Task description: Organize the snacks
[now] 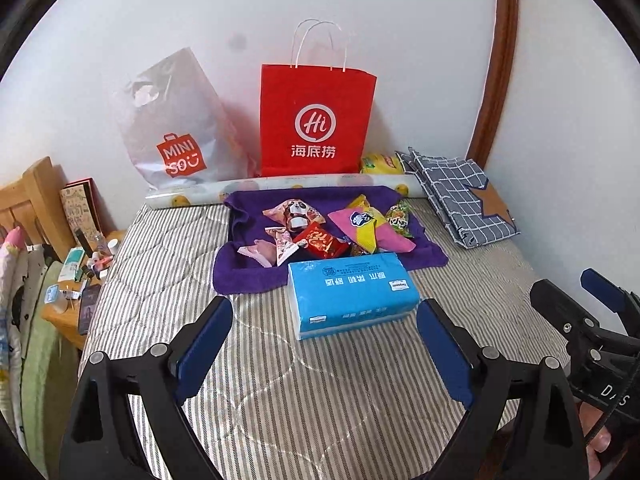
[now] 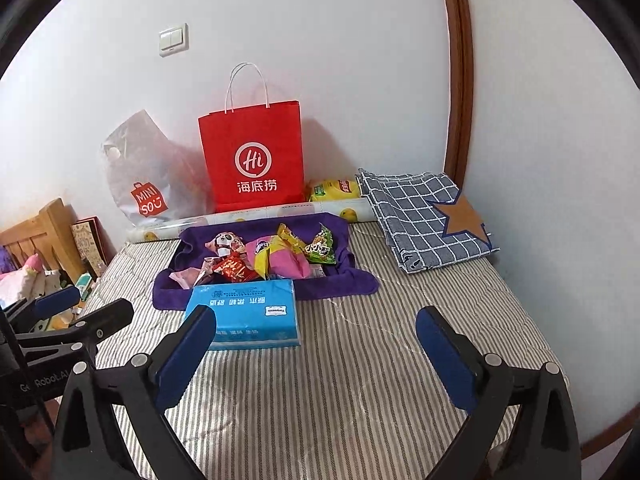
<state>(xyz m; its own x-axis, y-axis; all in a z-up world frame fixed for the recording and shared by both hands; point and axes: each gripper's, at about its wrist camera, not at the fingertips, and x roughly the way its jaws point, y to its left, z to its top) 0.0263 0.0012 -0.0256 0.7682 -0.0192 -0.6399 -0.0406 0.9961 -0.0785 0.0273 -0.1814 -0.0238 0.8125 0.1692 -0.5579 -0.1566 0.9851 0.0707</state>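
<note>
Both grippers, left gripper (image 1: 324,332) and right gripper (image 2: 316,340), hang released and empty; colourful foil snack packets (image 1: 320,228) lie heaped on the purple towel (image 1: 240,276), apparently gathered.

Soft even daylight, sharp focus, strong fisheye bending, dark corners

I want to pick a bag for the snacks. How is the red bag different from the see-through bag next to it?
The red bag is stiff paper and stands upright; the see-through bag is floppy plastic and leans. The red bag has white string handles; the see-through bag has a cut-out hole. The red bag shows a white "Hi" circle; the see-through one an orange MINISO mark. Both stand against the wall, behind the snacks.
</note>
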